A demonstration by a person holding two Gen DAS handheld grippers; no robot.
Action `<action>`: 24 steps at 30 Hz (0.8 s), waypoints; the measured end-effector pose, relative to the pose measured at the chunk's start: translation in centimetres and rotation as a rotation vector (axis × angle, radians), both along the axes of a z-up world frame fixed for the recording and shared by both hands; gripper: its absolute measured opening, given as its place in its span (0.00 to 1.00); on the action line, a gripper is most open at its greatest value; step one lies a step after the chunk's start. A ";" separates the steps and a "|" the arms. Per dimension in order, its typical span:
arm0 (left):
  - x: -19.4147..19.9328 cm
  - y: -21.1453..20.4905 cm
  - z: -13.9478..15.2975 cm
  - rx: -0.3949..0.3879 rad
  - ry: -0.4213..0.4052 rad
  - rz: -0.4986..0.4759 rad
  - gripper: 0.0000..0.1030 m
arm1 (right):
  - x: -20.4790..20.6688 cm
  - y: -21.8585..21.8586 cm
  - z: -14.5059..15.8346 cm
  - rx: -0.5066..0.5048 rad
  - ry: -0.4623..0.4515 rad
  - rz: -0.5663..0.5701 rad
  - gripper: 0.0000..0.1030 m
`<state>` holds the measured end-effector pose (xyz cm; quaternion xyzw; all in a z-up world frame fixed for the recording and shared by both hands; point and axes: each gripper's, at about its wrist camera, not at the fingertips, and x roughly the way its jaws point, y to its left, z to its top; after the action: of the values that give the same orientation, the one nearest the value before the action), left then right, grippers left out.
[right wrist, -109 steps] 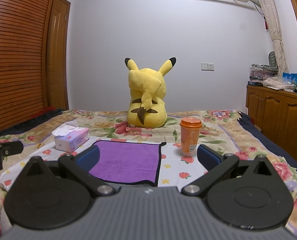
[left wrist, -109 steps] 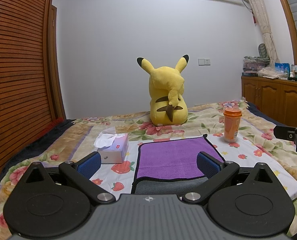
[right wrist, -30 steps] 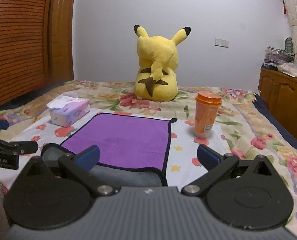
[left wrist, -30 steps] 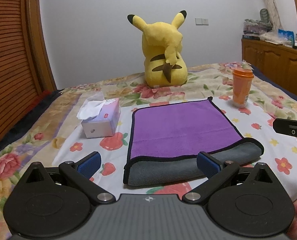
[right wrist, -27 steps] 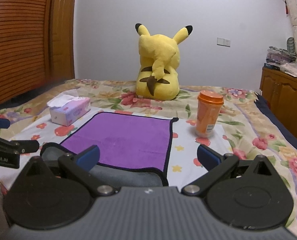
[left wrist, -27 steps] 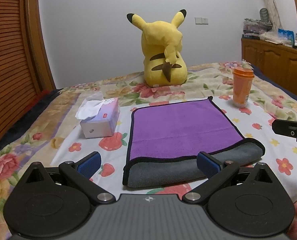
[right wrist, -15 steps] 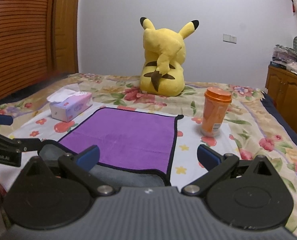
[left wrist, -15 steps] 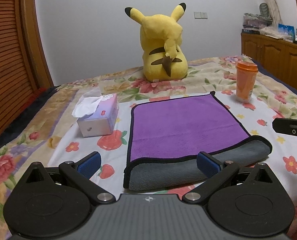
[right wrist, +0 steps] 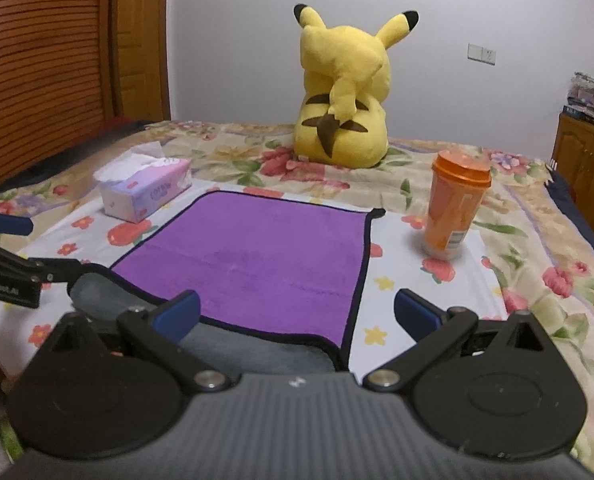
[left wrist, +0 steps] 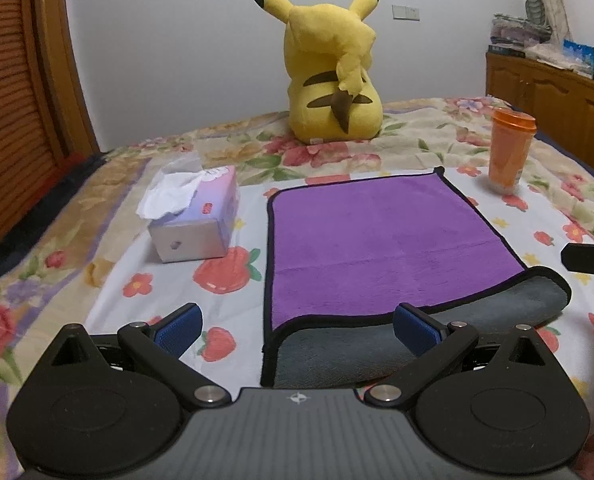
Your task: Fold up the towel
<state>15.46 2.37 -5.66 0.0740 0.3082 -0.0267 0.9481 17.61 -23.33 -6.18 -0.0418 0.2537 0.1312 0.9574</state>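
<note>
A purple towel point(left wrist: 381, 240) with a black hem and grey underside lies flat on the bed; its near edge is curled up, showing grey. It also shows in the right wrist view point(right wrist: 257, 264). My left gripper point(left wrist: 297, 330) is open and empty, just short of the towel's near left corner. My right gripper point(right wrist: 295, 312) is open and empty, over the towel's near right corner. Each gripper's fingers show at the edge of the other's view.
A tissue box point(left wrist: 195, 216) stands left of the towel. An orange lidded cup point(right wrist: 455, 210) stands right of it. A yellow plush toy point(left wrist: 331, 68) sits behind. The floral bedspread point(left wrist: 57, 240) runs to a slatted wooden wall point(left wrist: 13, 100) on the left.
Both grippers have come lower and closer to the towel's near edge, tilting down. Both stayed open. The towel has not moved.
</note>
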 end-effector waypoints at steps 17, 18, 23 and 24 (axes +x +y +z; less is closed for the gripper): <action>3.4 1.7 -1.4 -0.048 0.075 0.006 0.98 | 2.7 -0.4 -1.8 0.011 0.096 0.016 0.99; 3.6 1.9 -1.6 -0.055 0.082 0.004 0.96 | 2.9 -0.5 -1.9 0.011 0.101 0.015 0.97; 4.5 2.7 -2.3 -0.086 0.140 -0.017 0.79 | 3.6 -0.5 -2.4 0.013 0.135 0.025 0.87; 4.7 2.9 -2.5 -0.094 0.151 -0.018 0.77 | 3.7 -0.5 -2.5 0.013 0.139 0.031 0.86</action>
<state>20.16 5.27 -8.14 0.0299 0.3764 -0.0550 0.9243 21.32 -23.81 -8.68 -0.0301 0.3181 0.1500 0.9356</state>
